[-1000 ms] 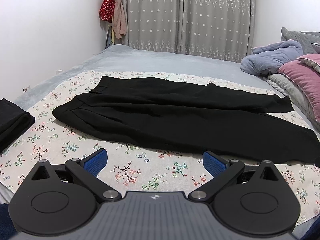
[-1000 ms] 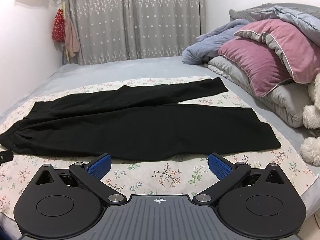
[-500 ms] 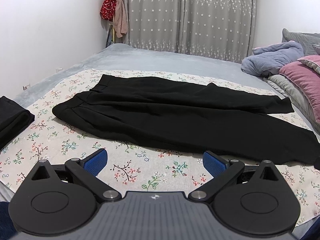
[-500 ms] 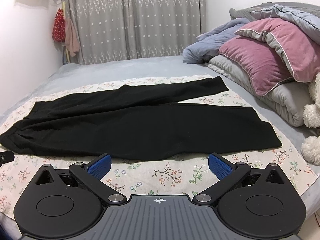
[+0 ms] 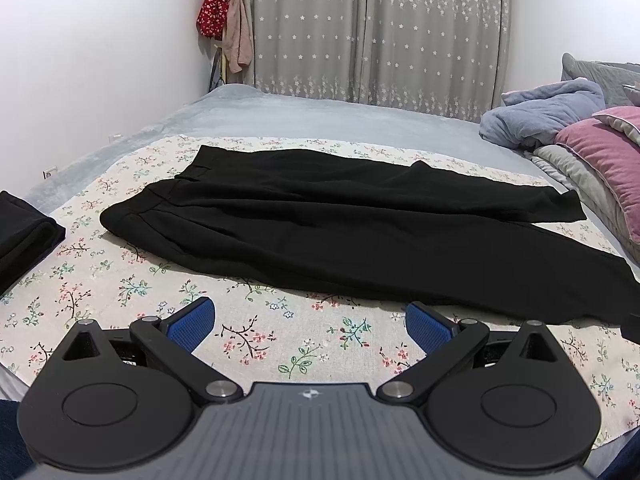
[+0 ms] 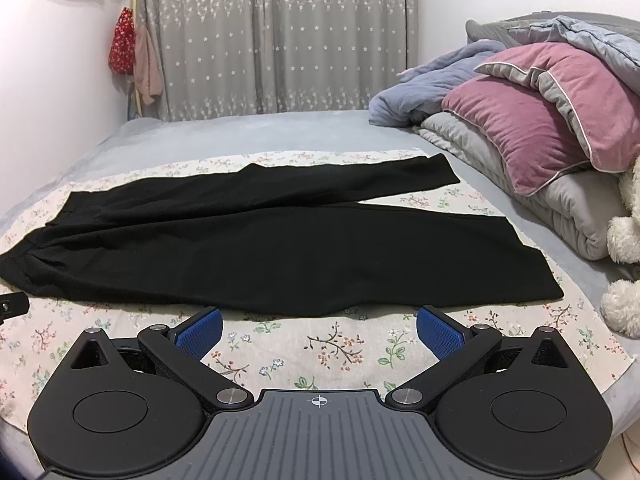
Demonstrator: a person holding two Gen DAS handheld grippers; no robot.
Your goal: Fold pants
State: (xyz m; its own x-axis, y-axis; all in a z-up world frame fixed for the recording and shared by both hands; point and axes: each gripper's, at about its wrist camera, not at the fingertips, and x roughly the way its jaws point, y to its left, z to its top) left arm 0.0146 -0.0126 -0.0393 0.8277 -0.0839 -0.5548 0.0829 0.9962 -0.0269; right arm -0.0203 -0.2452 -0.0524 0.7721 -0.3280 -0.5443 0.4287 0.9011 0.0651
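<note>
Black pants (image 5: 360, 236) lie spread flat on a floral sheet (image 5: 256, 328) that covers the near part of a bed (image 6: 248, 132), waistband toward the left and legs running to the right. The two legs part near their hems: the far leg (image 6: 360, 180) angles away toward the pillows, while the near leg (image 6: 440, 260) ends in a straight hem close to the sheet's right edge. Soft creases run lengthwise below the waistband.

The left tool (image 5: 310, 322) hovers over the sheet just in front of the pants' near edge, its blue-padded fingers (image 5: 192, 322) spread wide with nothing between them. The right tool (image 6: 318, 326) sits likewise in front of the near leg, its blue pads (image 6: 438, 330) also spread apart and empty, not touching the fabric.

In the left wrist view a second folded black garment (image 5: 24, 232) rests at the sheet's left edge, well apart from the pants. A pink pillow (image 6: 532, 120), a grey quilt (image 6: 560, 200) and a bluish blanket (image 6: 420, 92) are heaped at the right side of the bed, with a white plush toy (image 6: 624, 264) beside them. Grey star-patterned curtains (image 6: 280, 36) hang behind, and a red floral item (image 5: 212, 10) hangs in the corner by the white wall.
</note>
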